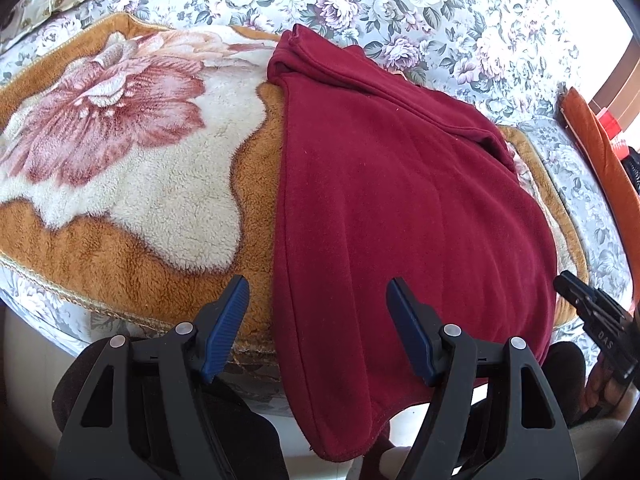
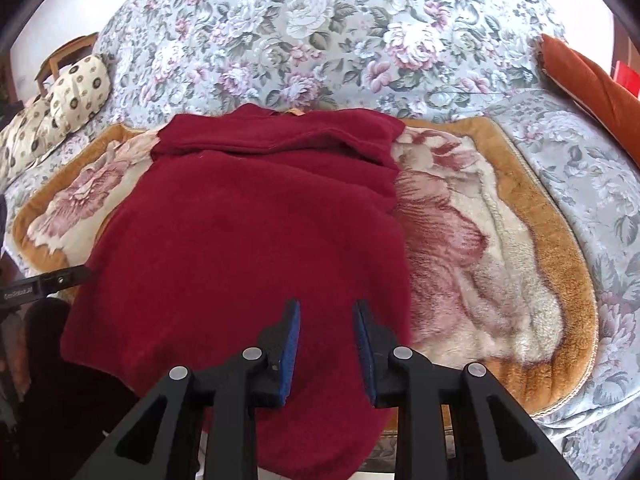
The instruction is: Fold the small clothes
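- Two grippers in view, neither pinching anything.
- Left gripper (image 1: 318, 292): blue-padded fingers spread wide, poised above the near left edge of the dark red fleece garment (image 1: 400, 200); one finger over the plush mat (image 1: 120, 184), the other over the red cloth. No contact visible.
- Right gripper (image 2: 327, 314): fingers parted by a narrow gap, nothing between them, poised over the near part of the garment (image 2: 248, 240).
- Garment position: spread on the tan-bordered plush mat (image 2: 500, 240) with its large pink flower print, far end folded into a thick band, near end hanging over the front edge of the seat.
- Mat position: flat on the seat of a floral-covered sofa (image 2: 320, 40).
- Surroundings: patterned cushion (image 2: 76, 88) at the sofa's left end; orange cushion (image 2: 592, 92) at its right end.
- Right gripper also visible at the right border of the left wrist view (image 1: 592, 312), beside the garment's right edge.
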Demonstrator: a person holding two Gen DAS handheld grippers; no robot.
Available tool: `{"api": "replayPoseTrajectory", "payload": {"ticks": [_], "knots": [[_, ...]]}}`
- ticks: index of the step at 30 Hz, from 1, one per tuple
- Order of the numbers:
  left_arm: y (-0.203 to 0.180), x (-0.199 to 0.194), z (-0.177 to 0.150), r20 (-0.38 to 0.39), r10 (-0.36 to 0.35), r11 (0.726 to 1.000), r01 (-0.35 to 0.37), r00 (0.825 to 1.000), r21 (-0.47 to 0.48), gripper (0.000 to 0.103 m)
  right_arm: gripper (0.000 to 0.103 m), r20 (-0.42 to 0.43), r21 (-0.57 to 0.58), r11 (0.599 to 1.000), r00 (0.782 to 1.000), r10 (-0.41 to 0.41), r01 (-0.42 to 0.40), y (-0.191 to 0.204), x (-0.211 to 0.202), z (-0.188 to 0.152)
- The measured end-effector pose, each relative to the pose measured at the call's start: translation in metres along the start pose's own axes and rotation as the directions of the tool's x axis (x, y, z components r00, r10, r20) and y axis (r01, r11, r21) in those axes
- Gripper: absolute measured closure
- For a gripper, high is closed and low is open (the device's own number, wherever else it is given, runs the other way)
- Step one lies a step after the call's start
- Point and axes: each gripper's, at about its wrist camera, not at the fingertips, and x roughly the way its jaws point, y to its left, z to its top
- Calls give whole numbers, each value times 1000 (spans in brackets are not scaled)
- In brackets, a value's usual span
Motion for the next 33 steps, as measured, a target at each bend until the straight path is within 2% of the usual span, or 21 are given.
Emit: {"api": "replayPoseTrajectory", "payload": {"ticks": [4,8,10,13,16,19,23,25,33], "knots": [[1,-3,1,11,3,1000,-3,1000,8,32,76,-45,-108,985,991,128,-132,37,0,-9],[-1,-5,4,21,6,1000,-7,1000,12,32,75,-133,-162,939,949,286,-305,75,4,-26],[-1,-5,6,24,11,1000,-11,1000,13,32,74,-181,-201,915,931,316,-350,93,6,-37],[-1,-5,6,24,17,1000,-17,1000,11,32,74,-236,-286,890,926,295,-356,118,10,-53],[-2,-2,6,17,23,1000,-23,1000,10,31,74,-286,-324,874,918,273,-361,132,16,-66],[-2,2,5,6,26,1000,-26,1000,7,31,73,-373,-340,840,880,293,-423,144,26,-80],[-2,7,4,-12,31,1000,-31,999,6,31,73,-477,-343,817,835,273,-463,158,40,-102],[-2,7,4,-13,33,999,-33,999,5,31,73,-516,-360,807,821,247,-469,163,45,-112],[2,7,4,-11,12,1000,-12,1000,-18,31,72,-587,-479,767,805,82,-427,175,59,-142]]}}
